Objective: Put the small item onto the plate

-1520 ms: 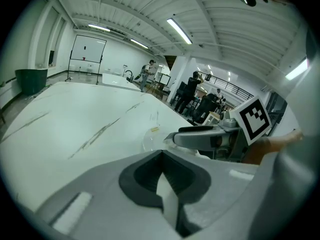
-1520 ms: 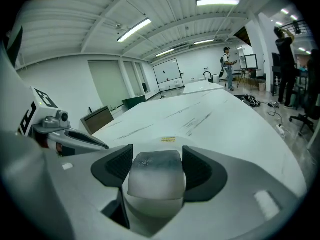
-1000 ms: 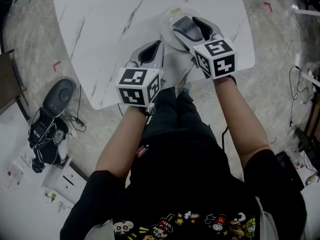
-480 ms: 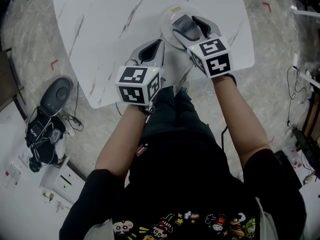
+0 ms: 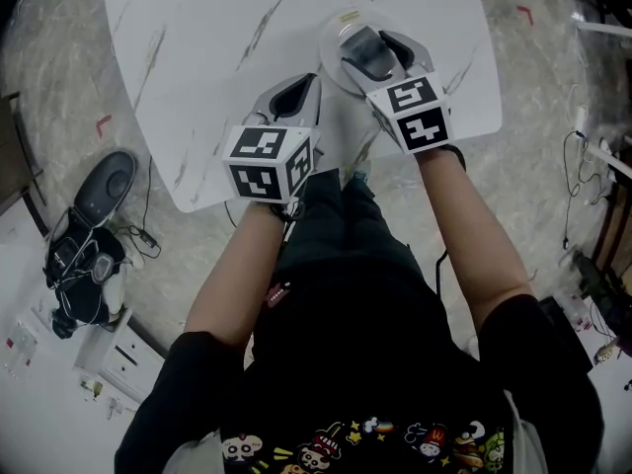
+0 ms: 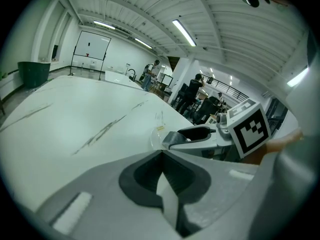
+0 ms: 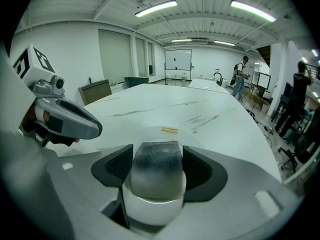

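Head view: the right gripper hangs over the plate on the tabletop. Left gripper view: the left gripper is pressed together, empty. Right gripper view: the item is pinched above the plate — best lowered until it touches, then released gently.

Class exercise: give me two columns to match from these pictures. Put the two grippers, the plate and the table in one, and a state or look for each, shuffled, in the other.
Column A
1. left gripper
2. right gripper
3. plate
4. table

Column B
a. white with dark streaks
b. shut on the small item
c. carries a yellow sticker
d. shut and empty

Pairs: 1-d, 2-b, 3-c, 4-a
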{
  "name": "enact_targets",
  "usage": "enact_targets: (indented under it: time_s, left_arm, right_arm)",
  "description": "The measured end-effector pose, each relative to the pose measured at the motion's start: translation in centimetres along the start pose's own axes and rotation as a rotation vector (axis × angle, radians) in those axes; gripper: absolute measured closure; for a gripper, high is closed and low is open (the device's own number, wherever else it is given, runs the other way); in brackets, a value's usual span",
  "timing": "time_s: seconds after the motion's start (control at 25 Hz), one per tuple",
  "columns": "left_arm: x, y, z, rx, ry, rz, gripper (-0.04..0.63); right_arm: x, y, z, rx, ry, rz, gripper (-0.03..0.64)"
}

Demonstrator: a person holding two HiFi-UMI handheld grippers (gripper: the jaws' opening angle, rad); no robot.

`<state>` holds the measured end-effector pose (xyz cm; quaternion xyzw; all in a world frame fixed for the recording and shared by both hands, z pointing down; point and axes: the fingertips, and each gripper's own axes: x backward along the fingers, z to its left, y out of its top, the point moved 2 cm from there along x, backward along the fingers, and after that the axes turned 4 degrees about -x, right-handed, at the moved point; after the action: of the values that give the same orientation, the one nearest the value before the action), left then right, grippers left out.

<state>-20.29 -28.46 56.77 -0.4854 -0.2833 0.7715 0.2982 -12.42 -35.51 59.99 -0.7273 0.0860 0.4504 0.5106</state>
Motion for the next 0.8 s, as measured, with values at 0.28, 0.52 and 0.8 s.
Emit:
enact_targets:
  time_s: [0.28, 0.52, 0.8]
  left_arm:
    - [0.1, 0.1, 0.5, -0.006, -0.005, 0.011, 0.595]
    - [1.1, 1.2, 1.1, -0.027, 0.0, 0.008, 0.595]
    - [2.5, 2.6, 1.5, -0.072, -0.005, 0.011, 0.595]
  right_arm:
    - [-0.3, 0.0, 0.0, 0.009, -0.013, 0.006, 0.275]
    - [0.3, 0.1, -0.2, -0.03, -0.037, -0.009, 0.268]
    - [3.7, 1.6, -0.6, -0.114, -0.073, -0.066, 0.27]
